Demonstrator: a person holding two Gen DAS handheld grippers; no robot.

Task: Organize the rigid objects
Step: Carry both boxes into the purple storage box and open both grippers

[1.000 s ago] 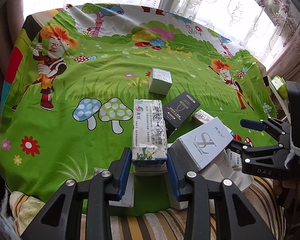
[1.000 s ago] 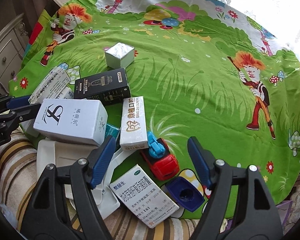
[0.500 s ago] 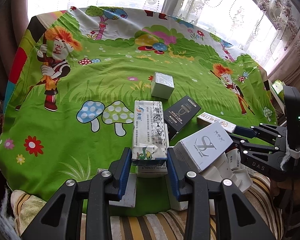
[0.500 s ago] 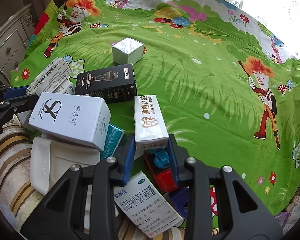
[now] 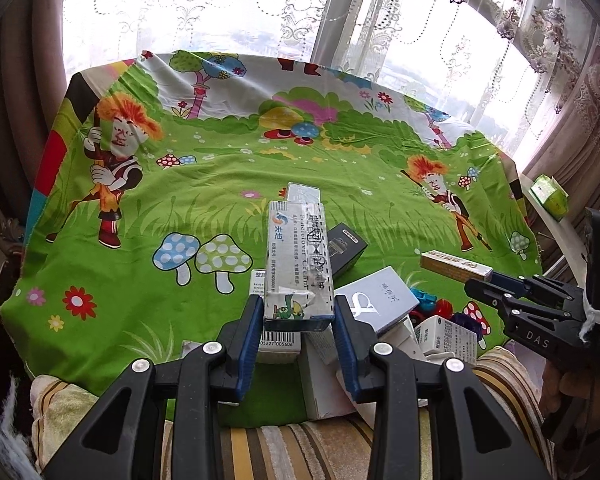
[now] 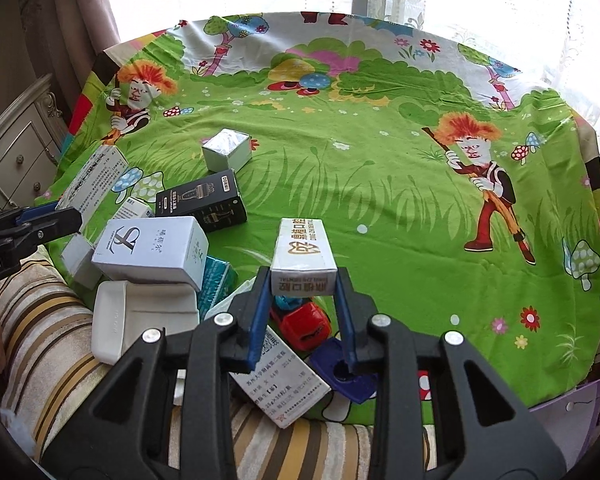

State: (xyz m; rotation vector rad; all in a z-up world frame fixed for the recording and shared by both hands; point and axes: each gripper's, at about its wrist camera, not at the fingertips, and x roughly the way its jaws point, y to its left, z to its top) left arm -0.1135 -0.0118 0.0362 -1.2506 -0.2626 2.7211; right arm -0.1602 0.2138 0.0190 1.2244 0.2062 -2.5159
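My left gripper [image 5: 296, 320] is shut on a long white cream box with blue print [image 5: 298, 264] and holds it raised above the pile; the box also shows in the right wrist view [image 6: 94, 178]. My right gripper [image 6: 303, 292] is shut on a slim white box with gold characters [image 6: 303, 254], lifted off the cloth; it also shows in the left wrist view [image 5: 456, 266]. Below lie a white box with a looped logo [image 6: 152, 250], a black shaver box [image 6: 202, 202] and a small silver-white cube box [image 6: 226, 154].
A red and blue toy car [image 6: 300, 318], a dark blue cap [image 6: 346, 372], a white medicine box [image 6: 276, 376], a teal box [image 6: 216, 280] and a white plastic case [image 6: 144, 322] crowd the near edge of the cartoon cloth [image 6: 380, 184]. A dresser [image 6: 16, 152] stands left.
My right gripper closed on the slim gold-lettered box and lifted it off the pile. My left gripper raised the cream box higher. Both views tilted upward.
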